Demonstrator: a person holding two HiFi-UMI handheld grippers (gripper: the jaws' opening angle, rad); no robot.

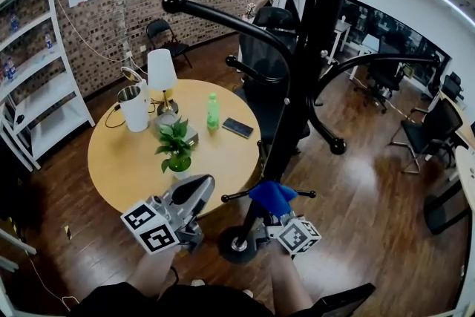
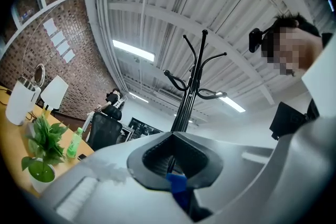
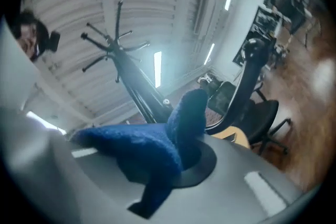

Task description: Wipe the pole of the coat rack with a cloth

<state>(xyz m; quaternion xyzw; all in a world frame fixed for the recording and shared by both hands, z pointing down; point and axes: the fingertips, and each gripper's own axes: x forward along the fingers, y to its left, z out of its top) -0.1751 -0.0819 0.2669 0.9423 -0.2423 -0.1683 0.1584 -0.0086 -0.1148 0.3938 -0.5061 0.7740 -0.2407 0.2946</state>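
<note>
Two tongs are in play, and only one carries anything. The right tongs (image 1: 276, 213) are clamped on a blue cloth (image 1: 272, 196), whose fuzzy bulk bunches over the jaws and flops out to one side. The left tongs (image 1: 202, 188) are closed on nothing (the scrap of blue seen through their notch in the left gripper view looks to be that same cloth, beyond them).

The cloth sits low, just beside the black coat rack pole (image 1: 295, 115) and a little above its round base (image 1: 236, 246). I cannot tell whether it touches the pole.

The cloth looks soft, light and limp, so it should fold round the pole readily. The present hold on the bunched middle, with a loose flap free to wrap, seems right. The pole appears slim, stiff and smooth, probably slick under the cloth. The rack is tall, with curved arms high up over a small base, so a hard sideways rub may rock it. The left tongs could steady it on the pole itself, not on an arm. The round wooden counter (image 1: 122, 171) stands near on the left.
</note>
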